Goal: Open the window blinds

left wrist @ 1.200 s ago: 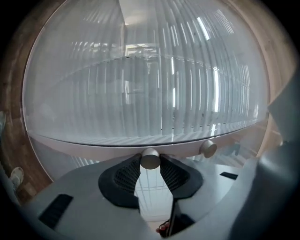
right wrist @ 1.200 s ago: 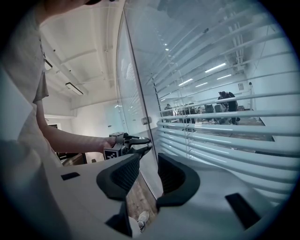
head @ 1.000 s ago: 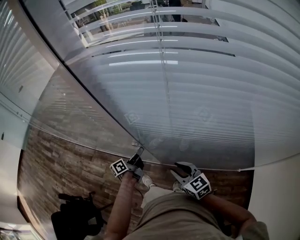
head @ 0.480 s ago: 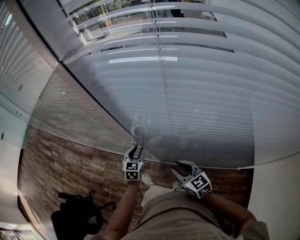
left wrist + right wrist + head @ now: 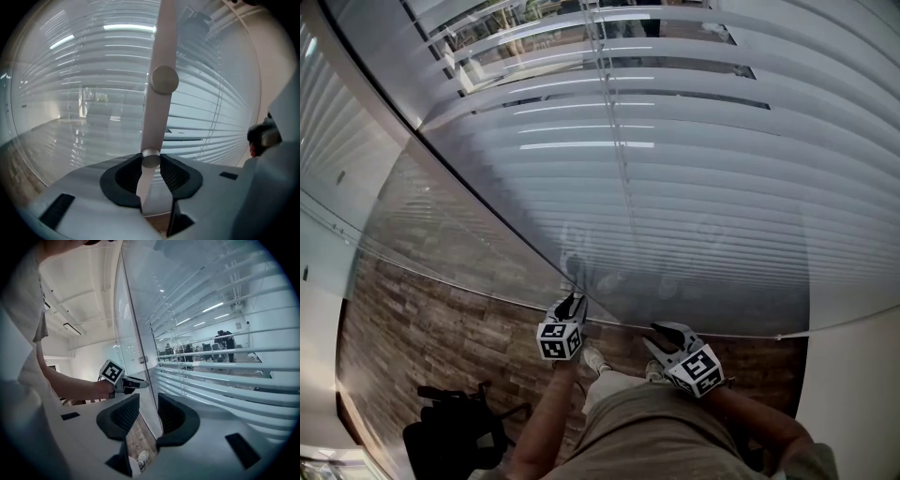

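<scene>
Before glazed blinds point(image 5: 694, 216), left tool point(image 5: 151, 157), just closing, pinches a knob point(image 5: 150, 162); right tool point(image 5: 148, 396) spread.

Blinds point(image 5: 694, 178) hang behind glass point(image 5: 469, 234). The left hand-held gripper point(image 5: 573, 304) is at the glass edge, jaws just closing on a small knob point(image 5: 572, 291).

No readable text, label, brand, number or sign anywhere in view.

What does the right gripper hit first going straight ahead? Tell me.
Likely the glass pane by its dark vertical edge, just ahead of the open right gripper; blind slats lie behind it.
</scene>
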Demonstrator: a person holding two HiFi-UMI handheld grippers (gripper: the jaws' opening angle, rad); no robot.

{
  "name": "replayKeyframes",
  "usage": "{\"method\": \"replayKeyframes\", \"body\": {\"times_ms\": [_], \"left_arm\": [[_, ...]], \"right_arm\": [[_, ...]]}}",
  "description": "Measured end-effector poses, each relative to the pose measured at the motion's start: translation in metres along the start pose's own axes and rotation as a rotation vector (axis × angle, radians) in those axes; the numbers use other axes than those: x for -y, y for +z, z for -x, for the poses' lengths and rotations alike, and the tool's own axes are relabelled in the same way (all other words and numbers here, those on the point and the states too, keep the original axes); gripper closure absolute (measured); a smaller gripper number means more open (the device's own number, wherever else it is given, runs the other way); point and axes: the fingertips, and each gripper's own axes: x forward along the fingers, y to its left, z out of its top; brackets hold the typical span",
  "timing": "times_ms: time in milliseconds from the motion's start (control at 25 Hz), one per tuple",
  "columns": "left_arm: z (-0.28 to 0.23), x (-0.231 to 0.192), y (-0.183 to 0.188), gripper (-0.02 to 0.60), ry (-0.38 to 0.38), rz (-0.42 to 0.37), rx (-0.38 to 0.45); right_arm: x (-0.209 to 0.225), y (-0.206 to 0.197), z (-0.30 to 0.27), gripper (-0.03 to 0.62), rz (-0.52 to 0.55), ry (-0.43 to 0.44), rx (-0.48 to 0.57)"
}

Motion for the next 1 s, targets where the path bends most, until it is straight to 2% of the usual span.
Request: {"method": "replayKeyframes", "body": {"times_ms": [320,680,1000], "left_arm": [[0.0,-0.002,-0.001,0.446,-0.116,0.193,0.003],[-0.003,-0.004,-0.007,0.446,-0.193,0.33,0.009],[-0.003,-0.003,-0.008,0.446,-0.304,0.565,0.042]], "right_arm": [[-0.004,0.004,-0.005,0.464,0.004,0.013,0.004],[-0.004,-0.005,-0.006,0.464,-0.003,0.015,0.005],[-0.002,-0.008,-0.004,0.464,-0.006,0.008,0.01]]}}
